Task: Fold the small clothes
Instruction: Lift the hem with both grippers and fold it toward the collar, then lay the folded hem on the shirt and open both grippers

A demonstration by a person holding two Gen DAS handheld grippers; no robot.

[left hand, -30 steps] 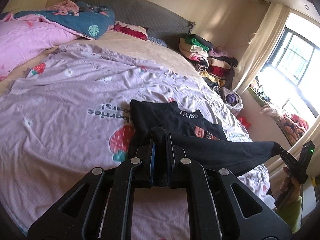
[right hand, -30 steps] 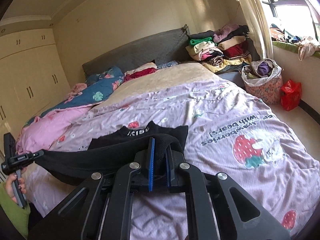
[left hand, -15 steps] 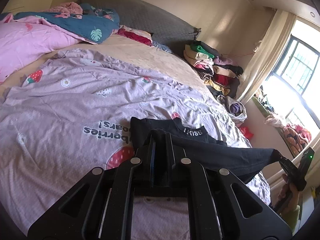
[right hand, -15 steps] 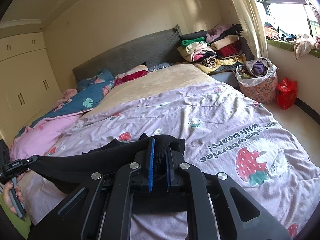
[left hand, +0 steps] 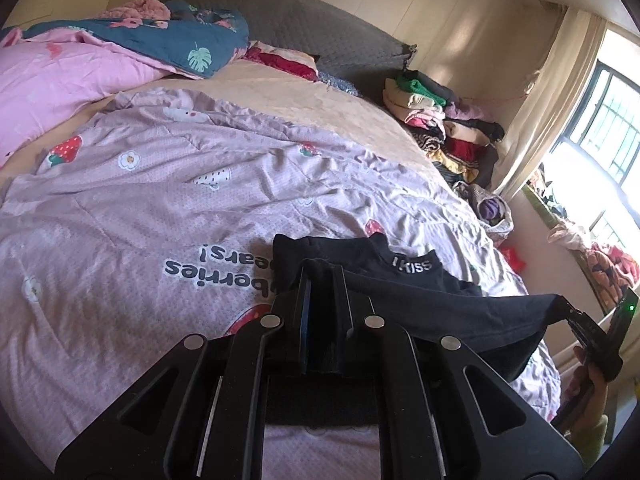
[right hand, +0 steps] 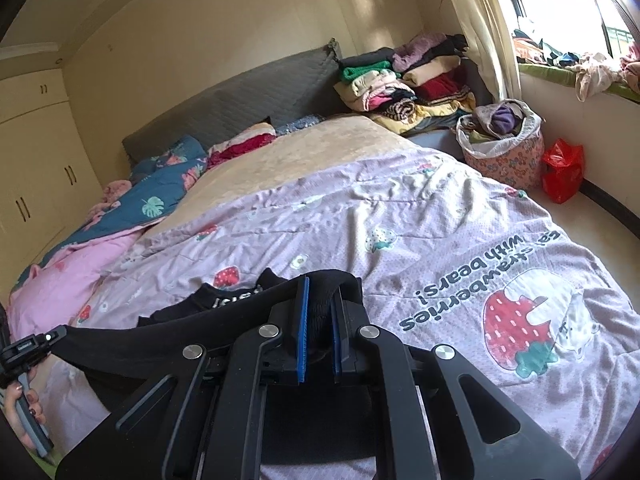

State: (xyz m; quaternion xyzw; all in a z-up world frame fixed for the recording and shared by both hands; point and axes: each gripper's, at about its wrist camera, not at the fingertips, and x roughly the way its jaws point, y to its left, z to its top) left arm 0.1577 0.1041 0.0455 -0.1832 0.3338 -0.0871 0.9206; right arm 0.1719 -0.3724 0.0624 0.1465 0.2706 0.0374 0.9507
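Observation:
A black top point(left hand: 440, 312) with a white-lettered collar point(left hand: 412, 266) lies on the purple strawberry quilt point(left hand: 140, 200). Its near edge is lifted and stretched taut between both grippers. My left gripper point(left hand: 322, 276) pinches one corner of that edge, and its jaws are just starting to open with the cloth still between them. My right gripper point(right hand: 320, 292) is shut on the other corner, with black fabric point(right hand: 160, 344) bunched between its blue pads. Each gripper shows in the other's view, the right gripper point(left hand: 576, 316) and the left gripper point(right hand: 44, 338), each held by a hand.
A stack of folded clothes point(left hand: 432, 120) sits at the far right corner of the bed by the grey headboard point(left hand: 320, 36). A full laundry basket point(right hand: 504, 140) and a red bag point(right hand: 562, 172) stand on the floor. Pink and blue bedding point(left hand: 80, 72) is heaped at the left.
Both grippers have carried the lifted black edge forward over the top toward its collar and slightly lower. More of the top is now covered by the fold.

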